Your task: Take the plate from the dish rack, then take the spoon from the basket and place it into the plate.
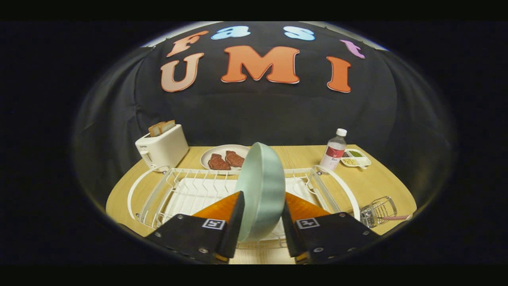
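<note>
Gripper point(262, 206) fingers are closed on the plate point(262, 190) — one finger pressed against each face, nothing else in the grip. Plate is pale green, standing on edge, tilted slightly, its lower rim down between the fingers and over the dish rack point(190, 190). Can't tell if the rim touches the rack wires.

Relative to the dish rack:
- white wire rack sits on the wooden table point(381, 182), directly under and beyond the fingers
- behind it, a white plate with two pieces of meat point(224, 159)
- behind its left corner, a white toaster point(162, 150) with bread slices sticking up
- behind its right corner, a clear bottle point(333, 153) with white cap, and just beside that a small divided dish point(356, 158)
- right of its near corner, a wire basket point(379, 210) lying on the table — a pinkish spoon handle point(399, 217) pokes out of it
</note>
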A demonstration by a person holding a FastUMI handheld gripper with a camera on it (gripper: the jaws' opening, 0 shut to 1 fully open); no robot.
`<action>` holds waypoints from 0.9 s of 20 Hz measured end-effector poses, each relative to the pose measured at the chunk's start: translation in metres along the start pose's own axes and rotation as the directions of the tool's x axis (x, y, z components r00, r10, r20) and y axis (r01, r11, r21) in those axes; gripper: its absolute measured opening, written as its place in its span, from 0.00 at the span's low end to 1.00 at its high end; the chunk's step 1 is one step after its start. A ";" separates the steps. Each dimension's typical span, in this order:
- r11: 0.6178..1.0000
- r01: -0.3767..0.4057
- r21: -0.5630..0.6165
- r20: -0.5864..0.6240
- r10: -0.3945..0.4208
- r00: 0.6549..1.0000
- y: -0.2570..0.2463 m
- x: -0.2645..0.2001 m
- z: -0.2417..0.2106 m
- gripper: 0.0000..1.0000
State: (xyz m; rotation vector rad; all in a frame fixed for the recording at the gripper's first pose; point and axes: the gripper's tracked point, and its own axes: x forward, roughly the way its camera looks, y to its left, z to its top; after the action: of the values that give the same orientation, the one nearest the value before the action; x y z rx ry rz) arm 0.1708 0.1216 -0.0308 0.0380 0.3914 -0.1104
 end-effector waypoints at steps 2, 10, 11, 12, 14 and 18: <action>1.000 0.023 0.018 -0.013 -0.023 1.000 -0.001 0.003 0.004 0.34; 0.989 0.136 -0.061 0.044 -0.133 0.990 -0.005 -0.014 0.032 0.23; 0.987 0.142 -0.070 0.047 -0.138 0.989 -0.004 -0.013 0.033 0.23; 0.986 0.151 -0.075 0.051 -0.147 0.988 -0.005 -0.014 0.034 0.23; 0.980 0.175 -0.090 0.070 -0.169 0.983 -0.007 -0.014 0.038 0.23; 0.968 0.210 -0.135 0.112 -0.196 0.974 -0.007 -0.018 0.048 0.23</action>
State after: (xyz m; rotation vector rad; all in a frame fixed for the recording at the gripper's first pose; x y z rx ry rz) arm 0.1721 0.1137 0.0203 -0.1526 0.3040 -0.2850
